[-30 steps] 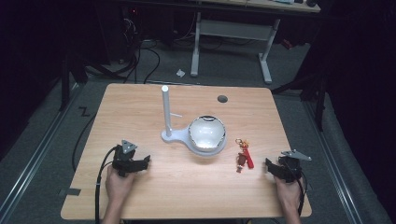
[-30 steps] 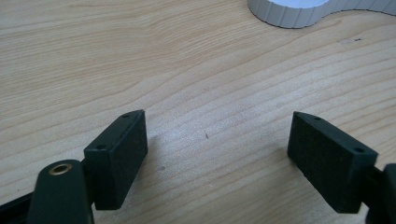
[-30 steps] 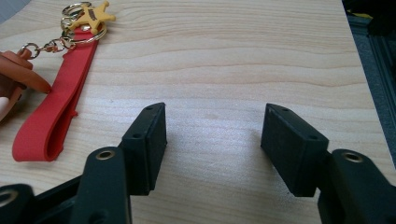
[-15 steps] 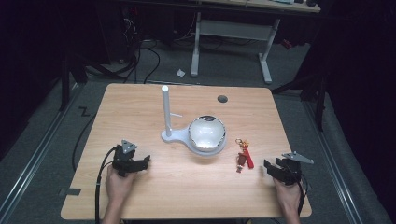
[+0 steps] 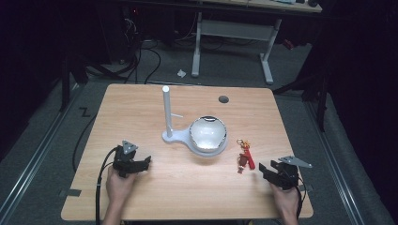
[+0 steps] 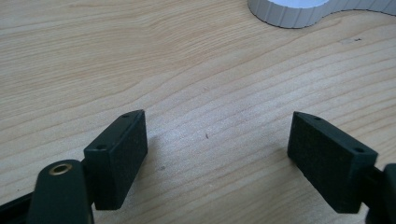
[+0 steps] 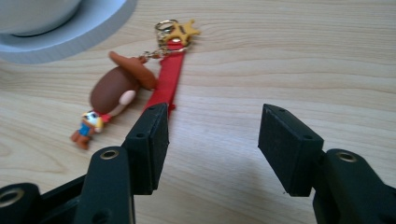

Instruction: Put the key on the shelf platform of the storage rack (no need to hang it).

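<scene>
High view: the table (image 5: 155, 197) is being seen from above, with the stand (image 5: 167, 112) and its white dish (image 5: 208, 135) at the centre. The keychain (image 5: 245, 157) is lying flat at about 4 o'clock from the dish, near it but apart. The right gripper (image 5: 265, 169) is being held at 4 o'clock from the keychain, just beside it; the left gripper (image 5: 143, 162) is being held at 8 o'clock from the dish, well apart from it.

Right gripper view: the jaws are being held partly open with nothing between them, having just been opening. The keychain (image 7: 122, 88), with its red strap (image 7: 168, 79), brown figure and gold star, is lying at 11 o'clock from the gap, the strap's end passing behind the left pad (image 7: 152, 140).

Left gripper view: the jaws are being held wide apart over bare wood, gripping nothing; the stand base (image 6: 299, 11) is being shown at 1 o'clock.
</scene>
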A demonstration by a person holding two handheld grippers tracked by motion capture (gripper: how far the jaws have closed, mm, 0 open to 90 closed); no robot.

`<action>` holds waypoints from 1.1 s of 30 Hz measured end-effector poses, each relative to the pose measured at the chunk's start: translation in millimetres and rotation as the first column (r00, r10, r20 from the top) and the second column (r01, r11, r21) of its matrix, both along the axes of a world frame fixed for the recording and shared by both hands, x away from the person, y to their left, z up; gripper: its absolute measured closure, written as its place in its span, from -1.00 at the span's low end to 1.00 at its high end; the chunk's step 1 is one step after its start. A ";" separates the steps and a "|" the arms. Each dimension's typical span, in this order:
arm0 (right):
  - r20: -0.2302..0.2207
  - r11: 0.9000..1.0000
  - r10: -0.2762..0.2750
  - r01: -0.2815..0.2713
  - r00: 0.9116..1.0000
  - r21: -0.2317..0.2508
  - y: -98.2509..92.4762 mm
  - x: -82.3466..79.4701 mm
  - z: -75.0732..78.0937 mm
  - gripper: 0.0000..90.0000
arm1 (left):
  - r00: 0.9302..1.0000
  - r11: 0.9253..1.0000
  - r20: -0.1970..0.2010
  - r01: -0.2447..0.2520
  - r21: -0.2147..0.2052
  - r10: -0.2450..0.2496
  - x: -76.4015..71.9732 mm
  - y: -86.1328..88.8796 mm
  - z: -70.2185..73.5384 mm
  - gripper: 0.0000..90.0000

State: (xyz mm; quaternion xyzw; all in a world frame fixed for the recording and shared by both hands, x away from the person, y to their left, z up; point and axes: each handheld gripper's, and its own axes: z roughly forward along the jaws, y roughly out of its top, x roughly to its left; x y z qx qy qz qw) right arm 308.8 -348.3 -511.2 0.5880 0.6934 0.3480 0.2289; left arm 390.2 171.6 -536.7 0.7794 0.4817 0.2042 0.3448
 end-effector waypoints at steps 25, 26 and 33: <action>-0.022 0.994 0.108 -0.108 0.994 0.005 40.4 17.0 4.3 -0.18 | 1.000 1.000 0.000 0.000 -0.001 0.000 0.0 0.1 0.0 -0.54; -0.024 0.994 0.106 -0.106 0.994 0.008 40.9 18.4 3.7 -0.19 | 1.000 1.000 0.000 0.000 -0.001 0.000 0.0 0.1 0.0 -0.54; -0.047 0.994 0.108 -0.108 0.993 0.013 45.5 27.9 0.2 -0.25 | 1.000 1.000 0.000 0.000 -0.001 0.000 0.0 0.1 0.0 -0.54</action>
